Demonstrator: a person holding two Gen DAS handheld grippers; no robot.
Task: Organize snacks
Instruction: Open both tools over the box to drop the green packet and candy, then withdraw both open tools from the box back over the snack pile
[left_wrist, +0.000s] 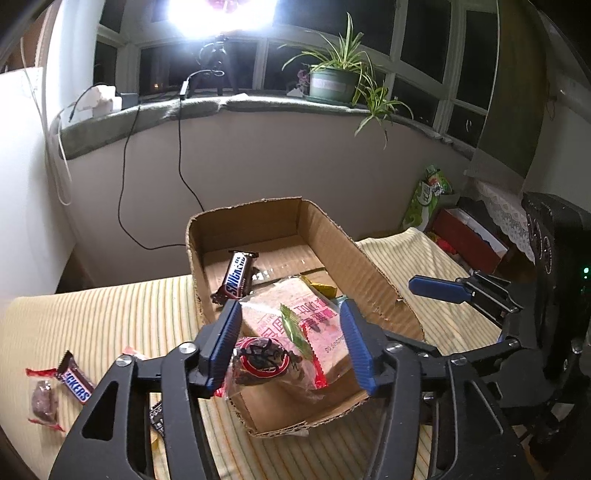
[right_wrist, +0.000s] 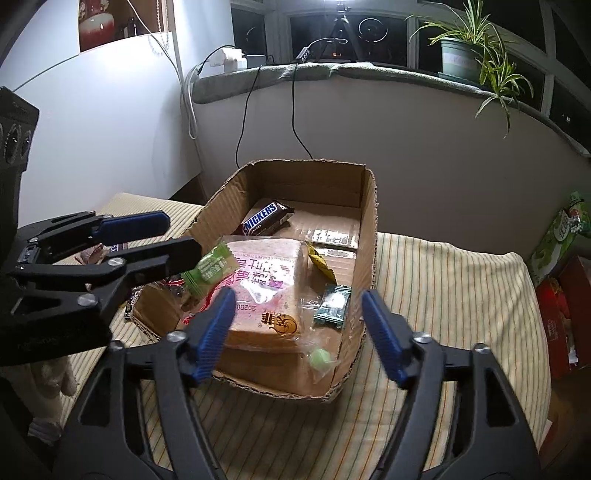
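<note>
Both grippers hang over the near end of a cardboard box (right_wrist: 369, 206) that sits on a striped yellow cloth (right_wrist: 443, 295). The left gripper (left_wrist: 290, 347) has its blue pads apart, with a clear packet of dark snacks (left_wrist: 264, 363) lying between them at the box's near corner; the left pad (left_wrist: 221, 347) is right against the packet's edge, though I cannot tell whether it presses on it. The right gripper (right_wrist: 299, 332) stands with its jaws wide apart and nothing clamped.

Just beyond and below the right gripper's fingertips lies a big wrapped slab of bread (right_wrist: 258, 291), filling the near part of the box. A green candy (right_wrist: 208, 267) rests on its left side, close to the left gripper's tips. A small dark green packet (right_wrist: 334, 306) lies just ahead of the right pad, and a pale green sweet (right_wrist: 319, 358) sits in clear wrap near the front wall. A yellow wrapper (right_wrist: 319, 262) lies past the bread. Farther in is a Snickers bar (right_wrist: 266, 218).

Outside the box, to the left of the left gripper, a second Snickers bar (left_wrist: 74, 382) and a red-edged packet (left_wrist: 42, 398) lie on the cloth.
</note>
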